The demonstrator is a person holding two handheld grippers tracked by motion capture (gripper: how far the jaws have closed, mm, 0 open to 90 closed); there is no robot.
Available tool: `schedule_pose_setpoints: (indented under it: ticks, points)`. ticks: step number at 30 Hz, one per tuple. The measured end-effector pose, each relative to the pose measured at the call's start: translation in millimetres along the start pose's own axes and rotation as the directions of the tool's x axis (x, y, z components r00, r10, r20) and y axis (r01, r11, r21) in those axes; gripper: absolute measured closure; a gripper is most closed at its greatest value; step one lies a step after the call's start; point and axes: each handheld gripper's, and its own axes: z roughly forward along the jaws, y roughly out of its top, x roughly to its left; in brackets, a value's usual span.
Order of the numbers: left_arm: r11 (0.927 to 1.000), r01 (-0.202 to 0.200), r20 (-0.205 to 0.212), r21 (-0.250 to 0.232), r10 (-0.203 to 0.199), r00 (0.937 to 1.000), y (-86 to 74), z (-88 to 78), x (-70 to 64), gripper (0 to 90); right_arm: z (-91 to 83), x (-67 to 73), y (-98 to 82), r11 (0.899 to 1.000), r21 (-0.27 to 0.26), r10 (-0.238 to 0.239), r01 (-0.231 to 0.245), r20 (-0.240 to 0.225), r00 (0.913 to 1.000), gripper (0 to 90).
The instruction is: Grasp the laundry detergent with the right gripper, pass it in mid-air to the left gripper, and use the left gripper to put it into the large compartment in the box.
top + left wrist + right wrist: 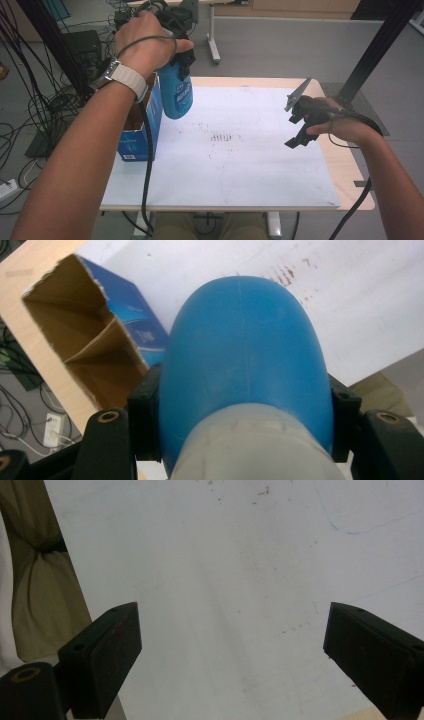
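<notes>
White sheeting covers most of the wooden table in front of us, smudged with dark specks near its middle, and it gives us a plain working surface. On its left edge stands the blue cardboard box, open at the top with a bare brown inside; from the left gripper view its mouth gapes just beside and below what we carry, so we judge the box is either where the load came from or where it is bound. That load is the blue bottle, raised off the table over the near-left part of the sheet, hanging bottom-down beside the box's right wall. Our left gripper pinches it high up, the jaws pressed against both flanks where the blue body narrows toward a pale upper part, a grip that keeps the rounded body from slipping through. Our right gripper hovers low over the right side of the sheet, well apart from bottle and box, jaws spread wide with nothing between them, likely waiting in reserve.
</notes>
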Motion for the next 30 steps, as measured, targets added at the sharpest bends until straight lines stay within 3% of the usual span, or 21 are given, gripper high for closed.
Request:
schedule_pose_setpoints:
  ticks: [2, 3, 4, 5, 7, 15, 22, 30]
  points:
    - [0.9996, 0.028, -0.001, -0.004, -0.028, 0.9996, -0.7, -2.0, 4.6, 37.7, 0.0, -0.5, 0.3, 1.000, -0.001, -0.002, 0.002, 0.001, 1.0000, 8.5]
    - [0.9980, 0.062, -0.002, -0.014, -0.062, 0.9981, -1.3, -2.0, 6.2, 37.7, -0.1, -0.9, 0.5, 1.000, -0.001, -0.004, 0.004, -0.001, 1.0000, 8.6]
    - [0.9985, 0.055, -0.004, -0.003, -0.055, 0.9985, -1.4, -3.1, 8.9, 37.7, -0.3, -1.3, 0.9, 1.000, -0.002, -0.005, 0.005, 0.001, 1.0000, 8.6]
    - [0.9967, 0.080, -0.005, -0.016, -0.080, 0.9968, -2.0, -3.4, 10.8, 37.7, -0.5, -1.7, 1.1, 1.000, -0.002, -0.004, 0.004, 0.001, 1.0000, 8.5]
    - [0.9965, 0.083, -0.007, 0.007, -0.083, 0.9965, -3.0, -5.6, 17.9, 37.7, -0.9, -2.5, 1.7, 1.000, -0.007, -0.004, 0.004, 0.004, 1.0000, 8.6]
    - [0.9882, 0.151, -0.036, 0.025, -0.150, 0.9880, -8.5, -11.3, 39.2, 37.7, 0.6, -6.1, 0.4, 1.000, -0.009, -0.002, 0.002, 0.005, 1.0000, 8.6]
    - [0.9750, 0.222, -0.039, 0.015, -0.221, 0.9745, -14.9, -13.4, 61.0, 37.7, 4.0, -9.5, 0.5, 1.000, 0.000, 0.001, -0.001, 0.006, 1.0000, 8.6]
    - [0.9609, 0.277, -0.051, 0.013, -0.276, 0.9599, -20.9, -12.8, 79.6, 37.7, 6.1, -11.6, 4.4, 1.000, 0.001, 0.006, -0.006, 0.006, 1.0000, 8.6]
